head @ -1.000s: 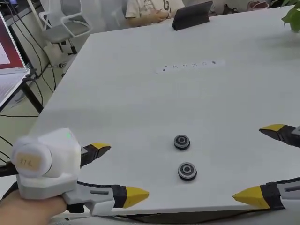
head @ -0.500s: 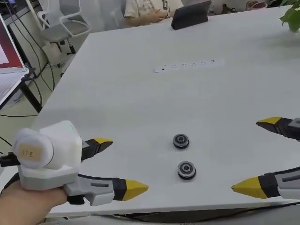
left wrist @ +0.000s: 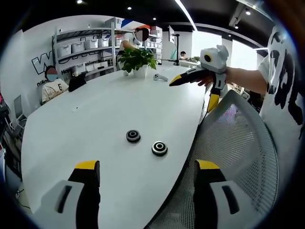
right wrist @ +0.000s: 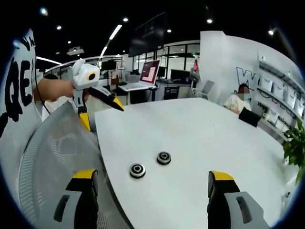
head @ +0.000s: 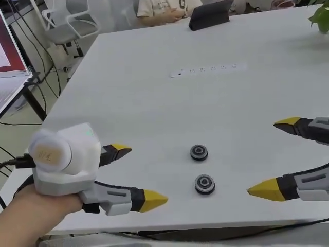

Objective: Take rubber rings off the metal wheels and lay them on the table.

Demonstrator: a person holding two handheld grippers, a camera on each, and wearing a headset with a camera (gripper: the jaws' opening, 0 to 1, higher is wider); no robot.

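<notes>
Two metal wheels lie flat on the white table [head: 154,103], close to its front edge: far wheel [head: 199,153] and near wheel [head: 205,184], just beside each other, not touching. Each carries a dark rubber ring [head: 192,153] round its rim; both rings on, none laid on the table

Left gripper [head: 139,175]: held in a hand [head: 25,221] at the front left corner, jaws spread wide, yellow tips pointing right toward the wheels. Nothing between the jaws. Wheels sit well to its right, apart from both tips. In the left gripper view the two wheels show ahead, above the gap between the jaws, near wheel closest to the table edge

Right gripper [head: 272,156]: comes in from the right edge, jaws likewise wide apart and holding nothing, tips pointing left. Near wheel lies level with its lower tip, far wheel between the heights of the two tips; neither touched

Wheels lie between the two grippers, nearer the right one

Far end of table: dark tablet [head: 209,17], a seated person [head: 159,9], a plant [head: 321,18] at the right corner
</notes>
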